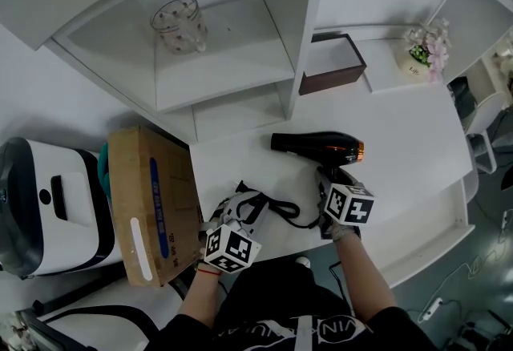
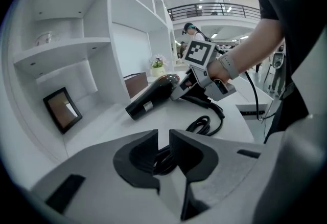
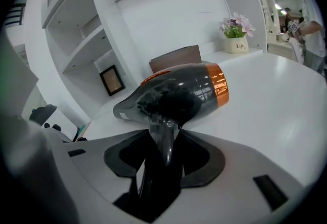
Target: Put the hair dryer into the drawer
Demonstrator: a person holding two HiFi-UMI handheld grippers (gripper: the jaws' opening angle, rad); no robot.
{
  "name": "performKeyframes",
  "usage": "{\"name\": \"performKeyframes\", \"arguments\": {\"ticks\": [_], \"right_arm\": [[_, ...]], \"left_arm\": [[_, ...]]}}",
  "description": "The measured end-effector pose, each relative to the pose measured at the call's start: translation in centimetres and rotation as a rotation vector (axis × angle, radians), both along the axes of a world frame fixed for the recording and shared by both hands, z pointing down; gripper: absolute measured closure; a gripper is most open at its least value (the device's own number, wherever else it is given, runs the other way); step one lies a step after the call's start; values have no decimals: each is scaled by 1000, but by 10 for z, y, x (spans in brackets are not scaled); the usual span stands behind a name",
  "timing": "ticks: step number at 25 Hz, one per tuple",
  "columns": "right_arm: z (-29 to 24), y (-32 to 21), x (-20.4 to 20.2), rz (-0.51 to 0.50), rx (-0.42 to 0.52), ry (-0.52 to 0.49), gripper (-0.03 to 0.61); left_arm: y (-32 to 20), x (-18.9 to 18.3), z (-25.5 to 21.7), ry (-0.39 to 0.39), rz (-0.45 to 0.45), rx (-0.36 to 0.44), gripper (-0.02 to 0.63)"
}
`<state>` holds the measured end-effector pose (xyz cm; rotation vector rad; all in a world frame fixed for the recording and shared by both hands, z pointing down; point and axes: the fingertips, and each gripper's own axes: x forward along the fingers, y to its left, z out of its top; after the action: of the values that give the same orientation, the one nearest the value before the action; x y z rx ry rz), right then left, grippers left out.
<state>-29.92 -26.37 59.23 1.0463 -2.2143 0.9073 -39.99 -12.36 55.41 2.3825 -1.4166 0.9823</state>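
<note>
The black hair dryer point(image 1: 321, 147) with an orange ring lies on the white desk point(image 1: 409, 141), nozzle to the left. My right gripper point(image 1: 330, 181) sits at its handle point(image 3: 164, 131), which fills the gap between the jaws; both jaws touch it. In the right gripper view the dryer's body point(image 3: 179, 92) is just beyond the jaws. The black cord point(image 1: 280, 209) trails left across the desk to my left gripper point(image 1: 240, 201). That gripper's point(image 2: 163, 138) jaws stand a narrow gap apart, with a loop of cord point(image 2: 207, 125) running into the hollow behind them. No drawer is recognisable.
A cardboard box point(image 1: 152, 205) and a white appliance point(image 1: 48, 205) stand left of the desk. On the shelves behind are a glass jar point(image 1: 178, 23), a brown box point(image 1: 330, 62), a flower pot point(image 1: 421, 49) and a small picture frame point(image 2: 62, 109).
</note>
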Motion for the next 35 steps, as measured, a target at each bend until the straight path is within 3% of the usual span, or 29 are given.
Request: {"name": "performKeyframes", "arguments": {"ticks": [4,7,13,17,21,27,35], "right_arm": [[0,-1,0,8,-12,-2,399],[1,-1,0,7,-10,4,399],[1,0,-1,4,-7,8,399],[0,-1,-2,-2,2,14,399],[1,0,-2,-6,5,17,399],[1,0,-2,-10,17,22,398],[-1,9,6,6,1,-8,400]], "left_arm": [[11,5,15,-217,212,-104,482],[13,4,21,-371,349,-155,469],[14,13,34,-441,572,-302,428],[16,18,43,-468,672,-382,411],[19,22,52,-484,719,-448,411],[20,25,55,-463,713,-509,417],[27,33,53,-481,694,-476,449]]}}
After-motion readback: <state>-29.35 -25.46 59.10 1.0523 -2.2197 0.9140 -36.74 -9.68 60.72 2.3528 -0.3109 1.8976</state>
